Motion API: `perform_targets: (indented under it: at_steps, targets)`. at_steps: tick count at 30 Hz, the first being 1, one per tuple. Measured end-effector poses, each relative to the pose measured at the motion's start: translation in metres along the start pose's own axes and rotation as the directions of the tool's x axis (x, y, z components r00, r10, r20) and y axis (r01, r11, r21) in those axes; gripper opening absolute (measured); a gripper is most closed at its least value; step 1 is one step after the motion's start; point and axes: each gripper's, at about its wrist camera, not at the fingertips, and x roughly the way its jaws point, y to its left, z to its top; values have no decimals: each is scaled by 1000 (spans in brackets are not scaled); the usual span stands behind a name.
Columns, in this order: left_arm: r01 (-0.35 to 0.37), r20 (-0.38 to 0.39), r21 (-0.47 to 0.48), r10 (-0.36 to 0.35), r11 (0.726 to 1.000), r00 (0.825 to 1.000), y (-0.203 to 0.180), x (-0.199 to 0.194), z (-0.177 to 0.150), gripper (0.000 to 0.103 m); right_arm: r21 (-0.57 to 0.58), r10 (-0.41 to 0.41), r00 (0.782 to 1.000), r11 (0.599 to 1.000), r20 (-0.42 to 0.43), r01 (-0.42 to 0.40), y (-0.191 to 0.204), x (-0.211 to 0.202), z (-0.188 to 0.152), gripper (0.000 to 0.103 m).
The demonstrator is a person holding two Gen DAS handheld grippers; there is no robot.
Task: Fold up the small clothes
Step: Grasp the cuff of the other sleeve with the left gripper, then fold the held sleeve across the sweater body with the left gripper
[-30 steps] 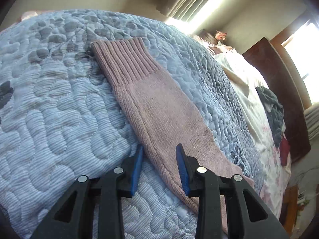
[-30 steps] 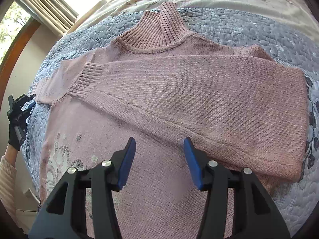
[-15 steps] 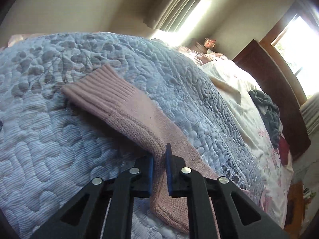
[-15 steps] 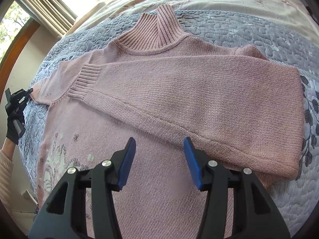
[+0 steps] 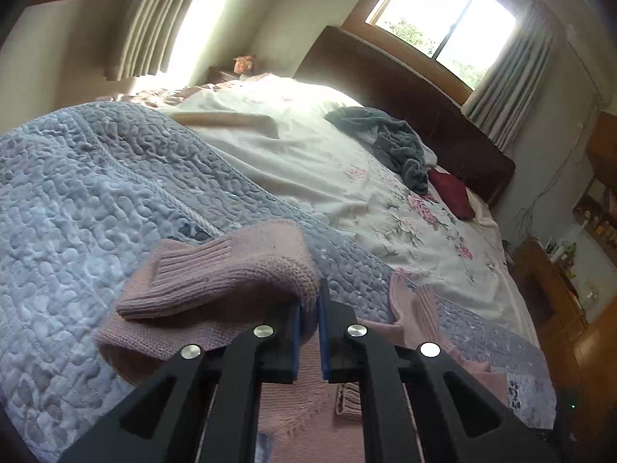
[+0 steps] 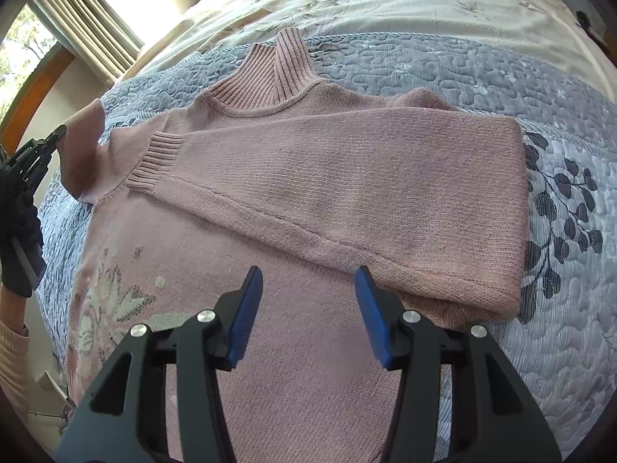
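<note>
My left gripper (image 5: 307, 322) pinches the sleeve (image 5: 231, 270) — I should carry it flat across the sweater (image 6: 308, 200) — while my right gripper (image 6: 306, 308) hovers with jaws apart.

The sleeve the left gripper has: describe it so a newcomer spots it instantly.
On the grey-blue quilt lies a pink sweater. One sleeve lies folded flat across its chest; the other sleeve is raised off the quilt at the sweater's far side, pinched in the left gripper.
</note>
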Motion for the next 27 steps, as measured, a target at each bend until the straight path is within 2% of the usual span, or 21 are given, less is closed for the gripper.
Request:
perform_targets:
  at_steps: [4,7,13,17,19,23,25,27]
  targets:
    - [94,-50,18,-93,995,994,-48,20,-35,7,7,-5,1000,1000,4,5,-9,-2,-3,50]
    - [132,-110,19,-130,991,985,-73,40,-64,7,12,-9,1000,1000,3,9,-14,-2,-5,50]
    - [104,-245,8,-99,995,965,-80,81,-110,7,24,-8,1000,1000,-13,8,-20,5,-8,50]
    - [99,-348,-26,-102,995,932,-66,97,-127,7,29,-15,999,999,-35,16,-19,12,-8,50]
    - [120,-368,-40,-127,992,921,-58,89,-127,7,31,-12,999,999,-36,13,-16,12,-5,51]
    - [194,-385,32,-167,980,908,-49,46,-114,8,18,21,999,1000,-26,-20,0,7,8,51]
    - [196,-377,53,-162,979,912,-36,23,-102,8,4,52,998,999,-25,-52,15,7,18,52]
    - [157,-347,73,-122,985,930,-19,4,-86,8,-6,94,995,996,-33,-94,35,10,30,52]
